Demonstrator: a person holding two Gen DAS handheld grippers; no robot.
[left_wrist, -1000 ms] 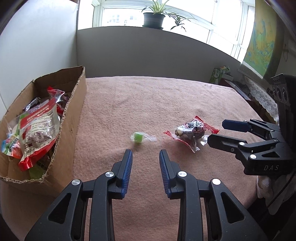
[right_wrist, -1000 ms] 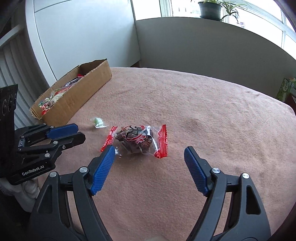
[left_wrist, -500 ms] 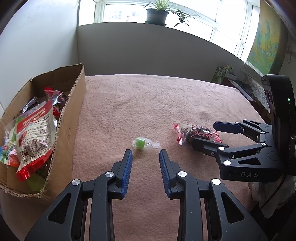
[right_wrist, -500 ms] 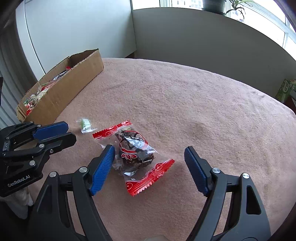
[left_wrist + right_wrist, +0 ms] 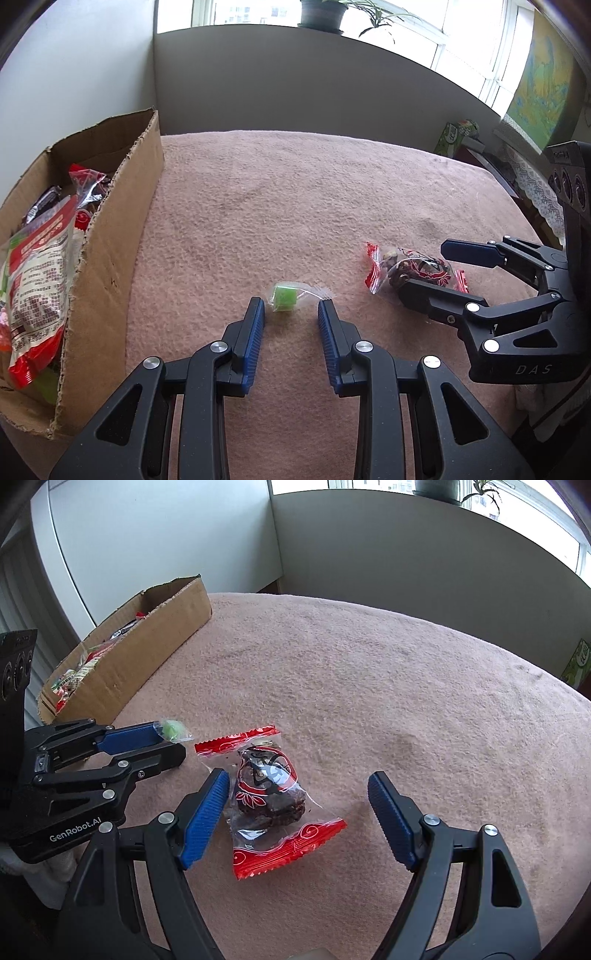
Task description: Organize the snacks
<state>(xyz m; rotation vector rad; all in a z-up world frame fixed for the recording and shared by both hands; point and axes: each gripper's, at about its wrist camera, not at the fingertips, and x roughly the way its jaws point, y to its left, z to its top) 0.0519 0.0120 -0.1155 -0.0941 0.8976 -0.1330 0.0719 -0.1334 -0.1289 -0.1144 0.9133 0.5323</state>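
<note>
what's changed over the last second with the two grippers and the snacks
Both grippers have closed in on their targets. The left gripper advanced until the green candy sits just ahead of its open fingertips. The right gripper moved forward so the red-edged snack packet now lies between its open fingers, nearer the left one. Nothing is gripped yet. Both snacks remain on the pink cloth; the cardboard box is unmoved.

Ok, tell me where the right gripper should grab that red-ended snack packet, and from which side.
Close the right gripper from above across the bulging dark middle of the snack packet, which lies flat on the pink cloth. Its crimped red ends are thin and flat, while the filled centre already sits between the open fingers.
</note>
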